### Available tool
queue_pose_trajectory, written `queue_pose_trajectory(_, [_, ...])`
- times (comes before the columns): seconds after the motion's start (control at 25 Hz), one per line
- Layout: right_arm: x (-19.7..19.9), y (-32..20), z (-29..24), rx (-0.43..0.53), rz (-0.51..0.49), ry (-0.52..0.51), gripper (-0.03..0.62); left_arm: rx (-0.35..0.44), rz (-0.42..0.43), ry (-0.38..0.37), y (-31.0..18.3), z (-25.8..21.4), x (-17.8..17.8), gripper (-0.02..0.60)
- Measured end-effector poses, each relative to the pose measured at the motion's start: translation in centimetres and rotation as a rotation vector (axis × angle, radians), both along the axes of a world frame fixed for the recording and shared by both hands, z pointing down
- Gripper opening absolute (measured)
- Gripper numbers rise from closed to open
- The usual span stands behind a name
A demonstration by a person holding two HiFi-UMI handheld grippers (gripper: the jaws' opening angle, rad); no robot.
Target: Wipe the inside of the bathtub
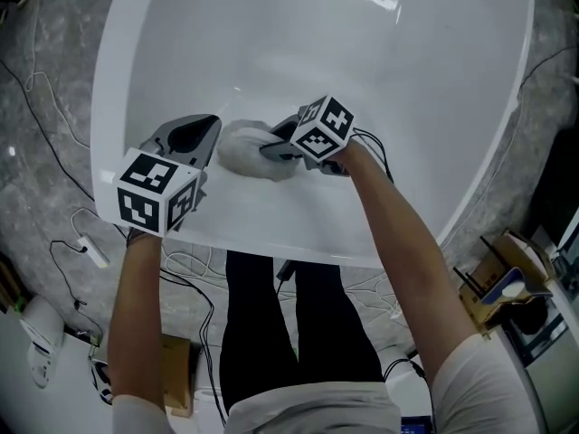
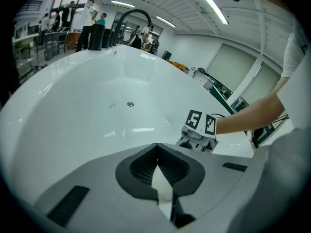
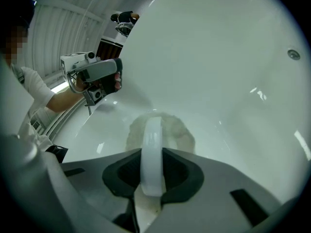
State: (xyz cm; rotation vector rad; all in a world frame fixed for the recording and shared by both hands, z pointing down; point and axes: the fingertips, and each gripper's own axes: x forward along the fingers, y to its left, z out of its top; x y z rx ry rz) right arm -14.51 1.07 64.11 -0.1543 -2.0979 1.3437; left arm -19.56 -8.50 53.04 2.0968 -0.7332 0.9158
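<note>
Right gripper [image 3: 151,176] jaws clenched on the white handle [image 3: 151,144] of the pad [image 1: 242,148]. The pad sits against the tub [image 1: 407,89] near inner wall. Left gripper [image 2: 156,166] jaws closed, empty, just left of the pad.

Left tool [image 2: 156,148] jaws together, empty, facing white bathtub [image 2: 82,130] interior; right tool [image 2: 195,141] beyond.

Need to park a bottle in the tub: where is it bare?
Bare: the bathtub floor beyond the wiping pad, out to the drain. Crowded: the near wall, where the left hand-held gripper and the right hand-held gripper, clamping the pad, sit close.
</note>
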Motion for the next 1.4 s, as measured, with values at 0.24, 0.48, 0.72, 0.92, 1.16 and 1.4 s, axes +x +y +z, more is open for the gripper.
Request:
queue_pose_trajectory(0.24, [-0.5, 1.0, -3.2, 0.010, 0.006, -0.016, 0.092, 0.024, 0.062, -0.012, 0.2, 0.0, 0.7, 0.008])
queue_pose_trajectory(0.48, [-1.1, 2.1, -6.0, 0.024, 0.002, -0.040, 0.092, 0.022, 0.170, -0.048, 1.0, 1.1, 1.2, 0.008])
queue_pose_trajectory(0.72, [-1.2, 3.1, -8.9, 0.035, 0.003, -0.075, 0.092, 0.027, 0.250, -0.059, 0.8, 2.2, 2.9, 0.008])
queue_pose_trajectory(0.92, [-0.8, 3.9, -10.9, 0.023, -0.008, -0.115, 0.094, 0.048, 0.294, -0.058, 1.1, 2.9, 4.1, 0.008])
queue_pose_trajectory(1.16, [0.1, 5.2, -13.2, 0.006, -0.027, -0.176, 0.094, 0.042, 0.309, -0.059, 1.5, 3.8, 5.1, 0.008])
queue_pose_trajectory(1.4, [1.7, 6.4, -15.0, -0.004, -0.039, -0.217, 0.093, 0.055, 0.355, -0.063, 2.5, 3.9, 6.6, 0.008])
